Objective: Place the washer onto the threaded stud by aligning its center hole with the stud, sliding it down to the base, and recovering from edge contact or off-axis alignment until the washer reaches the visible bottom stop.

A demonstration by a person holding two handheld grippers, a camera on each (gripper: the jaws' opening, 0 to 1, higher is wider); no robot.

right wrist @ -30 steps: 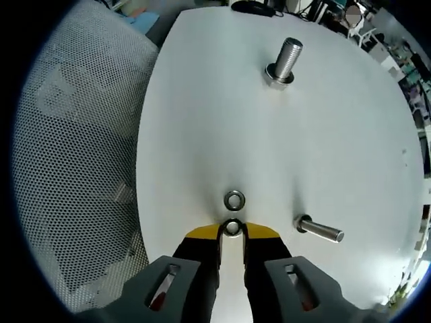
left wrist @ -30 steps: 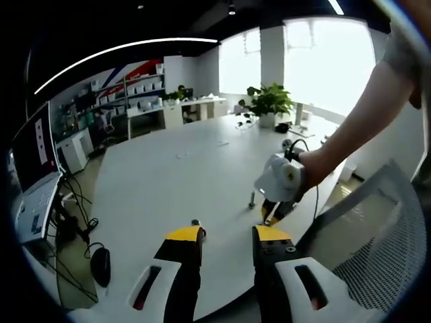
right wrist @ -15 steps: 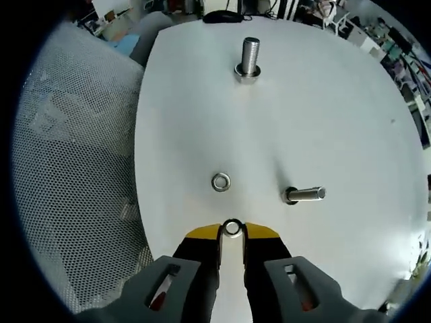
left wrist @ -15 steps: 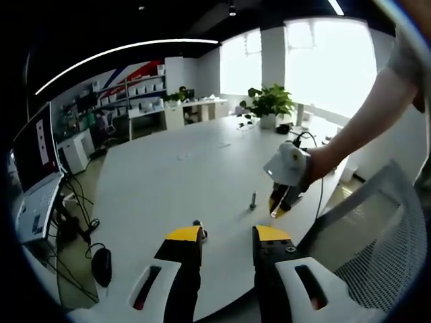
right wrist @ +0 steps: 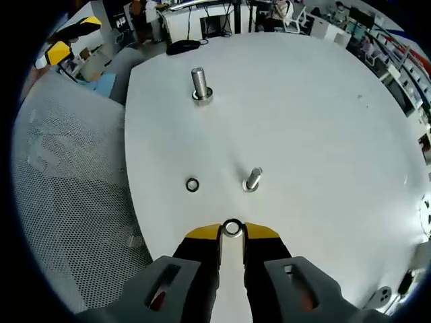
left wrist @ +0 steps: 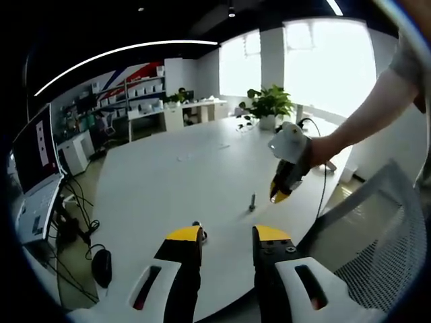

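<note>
Right gripper (right wrist: 231, 230) pinching washer (right wrist: 232, 228) between its tips, raised above the worktop (right wrist: 323, 134) short of the small threaded stud (right wrist: 253, 179) near the chair-side edge: pickup done, aligning and sliding down left; left gripper (left wrist: 227, 235) spread, idle.

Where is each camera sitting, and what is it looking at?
Left gripper view: rides on the left gripper, low at the table edge, looking across the office; a person's arm holds the right gripper above a stud.
Right gripper view: rides on the right gripper, looking down at the table, a washer in its tips.
Shared: table, stud, mesh chair.
</note>
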